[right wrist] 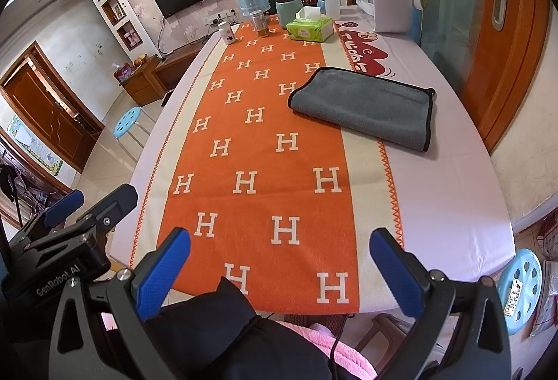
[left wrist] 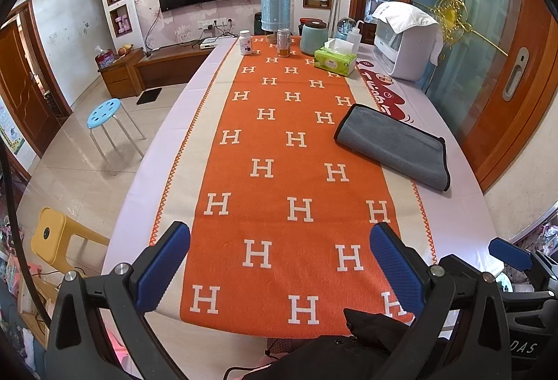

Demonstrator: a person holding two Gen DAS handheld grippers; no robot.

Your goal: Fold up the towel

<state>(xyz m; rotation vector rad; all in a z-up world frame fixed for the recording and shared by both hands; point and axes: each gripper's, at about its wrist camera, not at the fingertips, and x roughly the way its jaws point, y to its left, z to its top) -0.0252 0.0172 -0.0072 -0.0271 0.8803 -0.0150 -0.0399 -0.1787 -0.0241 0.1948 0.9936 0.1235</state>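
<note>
A grey towel (left wrist: pixel 394 144) with a black hem lies folded flat on the right side of the table, partly over the orange runner's cream border; it also shows in the right wrist view (right wrist: pixel 366 106). My left gripper (left wrist: pixel 279 261) is open and empty, held low over the near end of the runner, well short of the towel. My right gripper (right wrist: pixel 279 265) is open and empty at the near table edge, also short of the towel. The left gripper's body (right wrist: pixel 69 233) shows at the left of the right wrist view.
An orange runner (left wrist: pixel 293 171) with white H marks covers the table's middle. At the far end stand a tissue box (left wrist: pixel 335 61), bottles (left wrist: pixel 246 42), a teal jar (left wrist: pixel 313 37), a blue cylinder (left wrist: pixel 275 12) and a white appliance (left wrist: pixel 404 42). A blue stool (left wrist: pixel 104 115) stands left.
</note>
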